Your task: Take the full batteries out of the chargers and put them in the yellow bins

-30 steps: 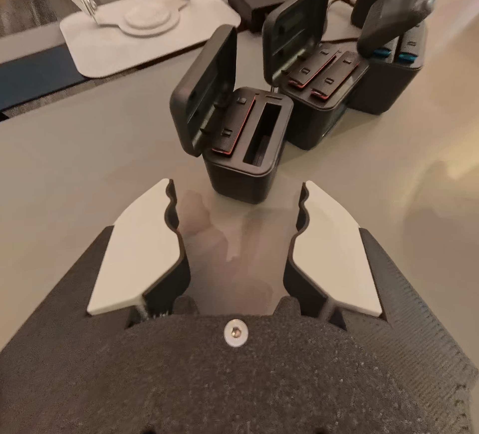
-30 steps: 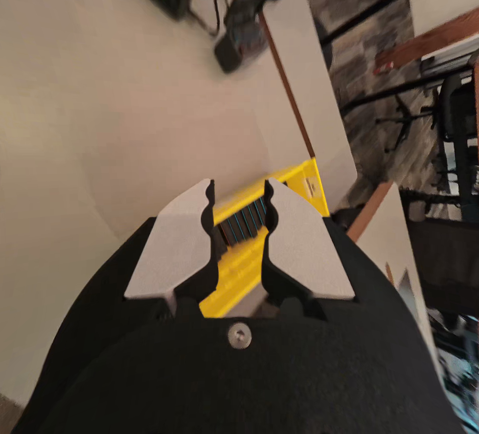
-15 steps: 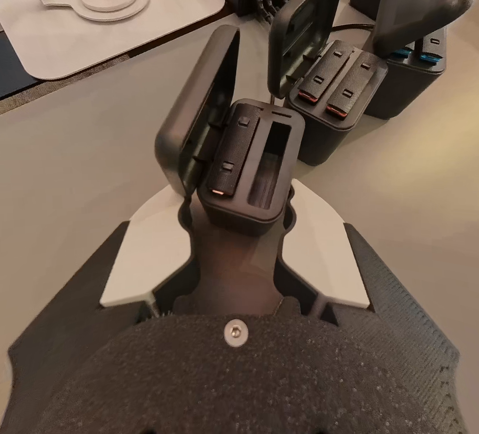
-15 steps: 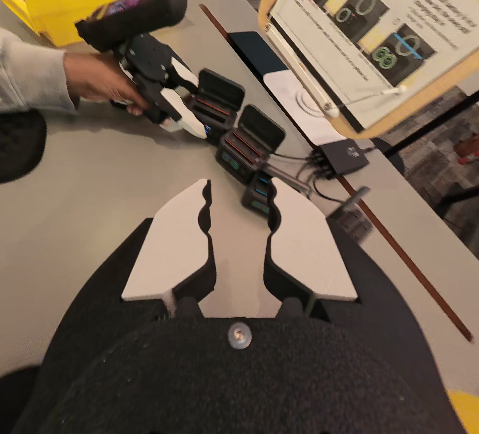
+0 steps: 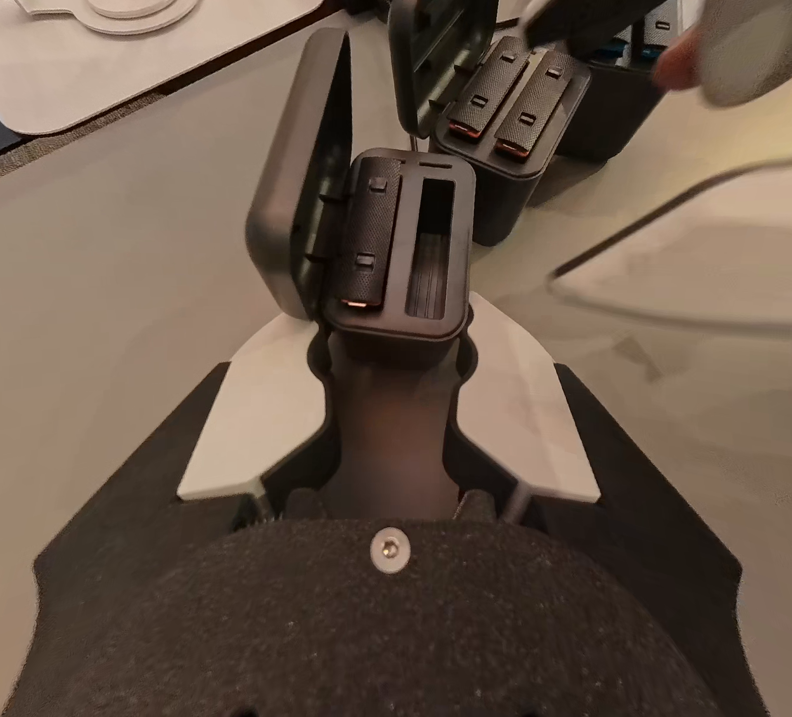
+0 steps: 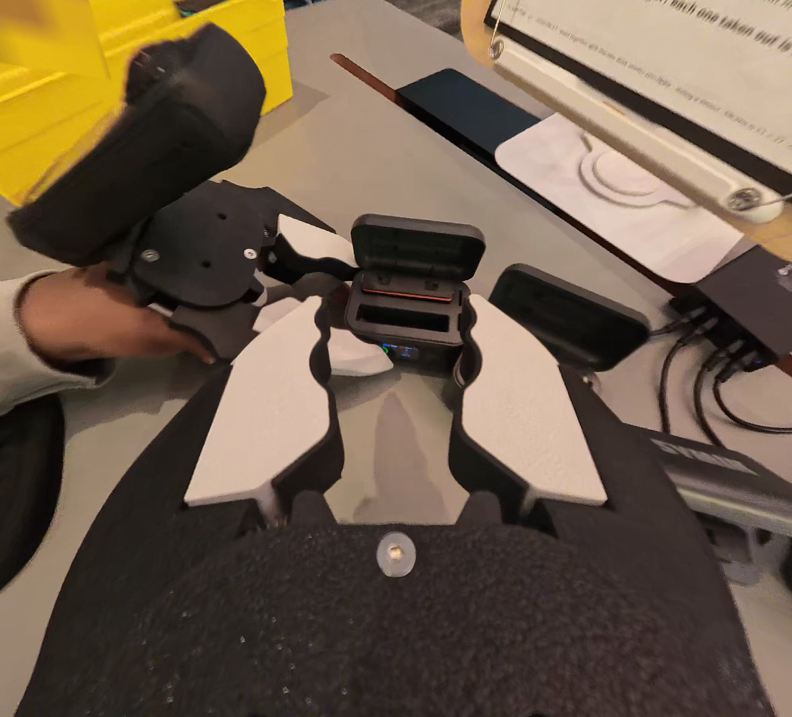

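Black matte plastic charger case (image 5: 398, 268), hinged lid (image 5: 295, 199) stood open, two parallel slots in its top face. This is the landmark for all entries below.

- Slot nearer the lid: holds one black textured battery with an orange end tab (image 5: 368, 242), seated full depth, long axis running along the case's length, away from the left gripper (image 5: 394, 336).
- Slot farther from the lid (image 5: 433, 250): vacant.
- Left gripper, white-faced fingers on a black body: straddles the near end of the case, one finger at each side wall. Gap matches the case width; appears to brace the body, though whether the pads press the walls cannot be told.
- Right gripper (image 6: 394, 313), same build: faces the case's long front side, tips level with its two ends, the jaws parted roughly a case-length, holding nothing. In its view the battery (image 6: 407, 293) lies crosswise, in the far slot under the lid.
- Judgement: the right gripper is placed for the pull; it would need to reach over the vacant slot and narrow onto the battery's thin sides.
- Second black charger (image 5: 501, 118), beyond the case: lid open, two batteries seated.
- Yellow plastic bins (image 6: 180, 36): well apart from the case, behind the left gripper in the right wrist view; dark items already inside one.
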A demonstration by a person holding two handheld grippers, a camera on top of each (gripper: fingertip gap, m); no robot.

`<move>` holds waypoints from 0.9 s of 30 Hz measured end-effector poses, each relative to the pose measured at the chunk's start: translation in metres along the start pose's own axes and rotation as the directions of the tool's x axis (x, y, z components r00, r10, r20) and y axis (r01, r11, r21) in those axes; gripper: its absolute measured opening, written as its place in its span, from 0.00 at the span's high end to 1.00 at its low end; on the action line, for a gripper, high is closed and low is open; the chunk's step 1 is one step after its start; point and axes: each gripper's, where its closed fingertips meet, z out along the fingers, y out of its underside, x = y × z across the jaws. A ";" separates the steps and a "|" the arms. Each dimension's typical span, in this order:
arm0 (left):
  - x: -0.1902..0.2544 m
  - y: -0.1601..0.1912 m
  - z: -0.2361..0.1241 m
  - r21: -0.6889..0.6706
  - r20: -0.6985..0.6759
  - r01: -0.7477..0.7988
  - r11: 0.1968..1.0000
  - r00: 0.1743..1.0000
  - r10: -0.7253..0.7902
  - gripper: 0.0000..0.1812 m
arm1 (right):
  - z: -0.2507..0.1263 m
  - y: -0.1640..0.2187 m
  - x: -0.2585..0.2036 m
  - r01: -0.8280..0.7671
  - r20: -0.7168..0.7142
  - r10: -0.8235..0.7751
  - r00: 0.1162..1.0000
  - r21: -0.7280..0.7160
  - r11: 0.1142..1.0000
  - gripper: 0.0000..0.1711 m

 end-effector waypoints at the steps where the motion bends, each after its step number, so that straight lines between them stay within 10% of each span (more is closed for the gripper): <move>1: 0.001 0.000 0.000 -0.001 0.002 0.000 1.000 1.000 0.000 0.68 | 0.007 0.004 -0.001 -0.004 -0.012 0.003 1.000 -0.020 1.000 0.65; 27: 0.007 0.001 -0.002 0.000 -0.005 -0.006 1.000 1.000 0.006 0.69 | 0.051 0.027 0.007 -0.079 -0.068 0.066 0.995 -0.207 0.975 0.66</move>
